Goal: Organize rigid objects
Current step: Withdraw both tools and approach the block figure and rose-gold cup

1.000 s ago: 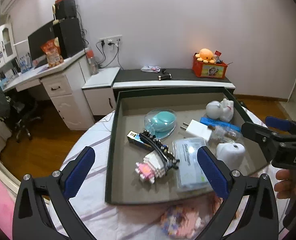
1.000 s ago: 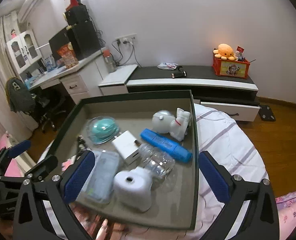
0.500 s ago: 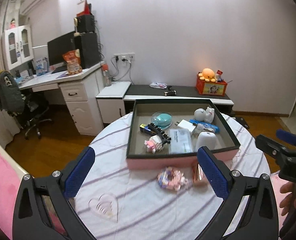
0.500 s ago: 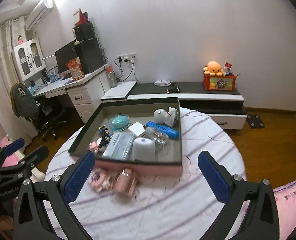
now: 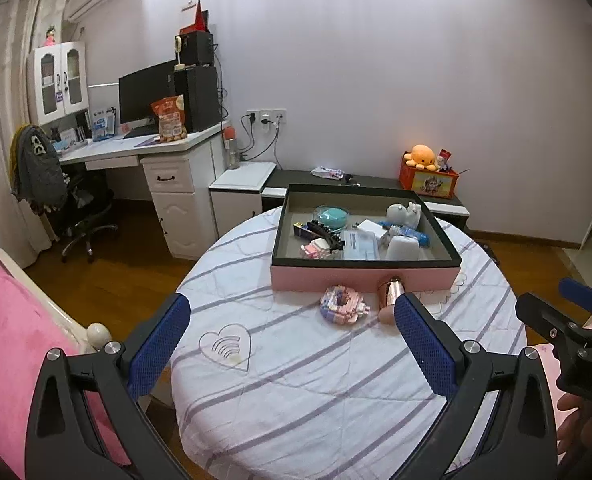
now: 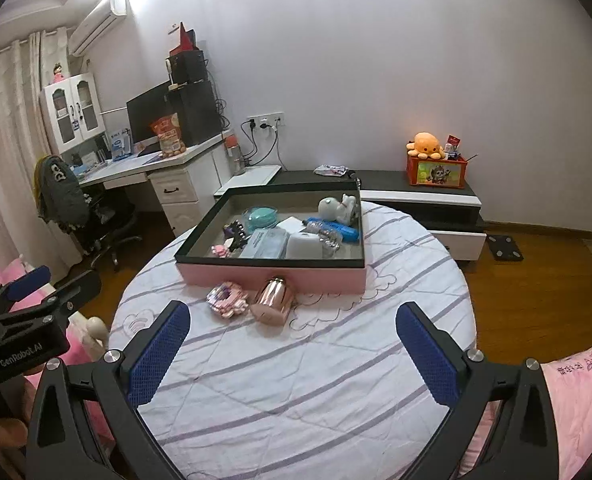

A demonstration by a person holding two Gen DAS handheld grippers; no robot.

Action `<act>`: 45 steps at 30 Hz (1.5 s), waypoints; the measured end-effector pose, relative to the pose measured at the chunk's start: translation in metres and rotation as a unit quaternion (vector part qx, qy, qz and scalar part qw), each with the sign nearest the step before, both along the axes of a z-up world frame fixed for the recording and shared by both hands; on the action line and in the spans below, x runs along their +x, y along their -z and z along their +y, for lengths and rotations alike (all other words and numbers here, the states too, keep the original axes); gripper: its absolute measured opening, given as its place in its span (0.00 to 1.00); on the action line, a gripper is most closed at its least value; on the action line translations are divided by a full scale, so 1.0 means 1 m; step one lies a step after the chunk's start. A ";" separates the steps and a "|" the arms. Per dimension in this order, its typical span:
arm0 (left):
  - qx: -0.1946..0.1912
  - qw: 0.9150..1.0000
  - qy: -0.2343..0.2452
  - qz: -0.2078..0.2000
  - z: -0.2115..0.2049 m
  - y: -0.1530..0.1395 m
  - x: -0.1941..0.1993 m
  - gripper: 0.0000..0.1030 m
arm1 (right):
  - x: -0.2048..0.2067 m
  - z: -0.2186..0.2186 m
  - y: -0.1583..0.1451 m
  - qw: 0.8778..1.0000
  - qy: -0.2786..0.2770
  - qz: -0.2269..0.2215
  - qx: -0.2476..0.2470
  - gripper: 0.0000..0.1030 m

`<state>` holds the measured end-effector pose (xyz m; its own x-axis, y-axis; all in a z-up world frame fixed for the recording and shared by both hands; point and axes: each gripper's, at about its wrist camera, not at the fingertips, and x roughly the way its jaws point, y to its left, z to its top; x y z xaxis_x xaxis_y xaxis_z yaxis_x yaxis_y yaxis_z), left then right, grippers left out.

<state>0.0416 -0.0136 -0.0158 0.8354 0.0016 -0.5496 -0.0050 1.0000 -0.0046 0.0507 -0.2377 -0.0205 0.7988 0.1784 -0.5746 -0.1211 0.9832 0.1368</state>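
both tools are spread wide and holding nothing right now, left tool (image 5: 291, 326) and right tool (image 6: 291, 332) hanging back over the near half of the round desk (image 5: 296, 392). the pink box (image 5: 364, 276) with the dark rim sits at the far side and already has a pile of stuff in it. two things are not in yet: a rose-gold cup (image 6: 273, 300) lying on its side, touching or nearly touching the box's front wall, and a little pink block toy (image 6: 225, 299) just beside it on the left. my guess is the next step is grabbing one of those. for the cup i'd come in with the right tool across the body, not the ends, since it's smooth metal and looks like it'd roll or squirt out. the block toy looks lumpy and maybe fragile, so squeeze gently across its wider faces. the cloth on the desk is quilted with purple stripes, so it's soft, and fingers could snag it if you dip too low. room-wise: white computer desk (image 5: 143, 148) and chair on the left, low tv bench (image 6: 416, 188) behind, wood floor, pink bed (image 5: 11, 320) at the left edge.
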 end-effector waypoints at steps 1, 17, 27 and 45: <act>0.000 1.000 -0.002 0.000 0.001 0.000 -0.001 1.00 | -0.001 0.000 0.001 1.000 -0.001 0.000 0.001 1.00; -0.014 1.000 -0.010 0.012 0.013 0.013 0.009 1.00 | 0.019 0.009 0.011 1.000 -0.011 0.019 -0.010 1.00; -0.015 0.999 -0.004 0.052 0.011 0.047 0.048 1.00 | 0.068 0.018 0.049 0.997 -0.018 0.080 -0.010 1.00; 0.005 0.992 0.015 0.127 -0.002 0.116 0.117 1.00 | 0.157 0.031 0.127 0.984 -0.031 0.175 0.034 0.76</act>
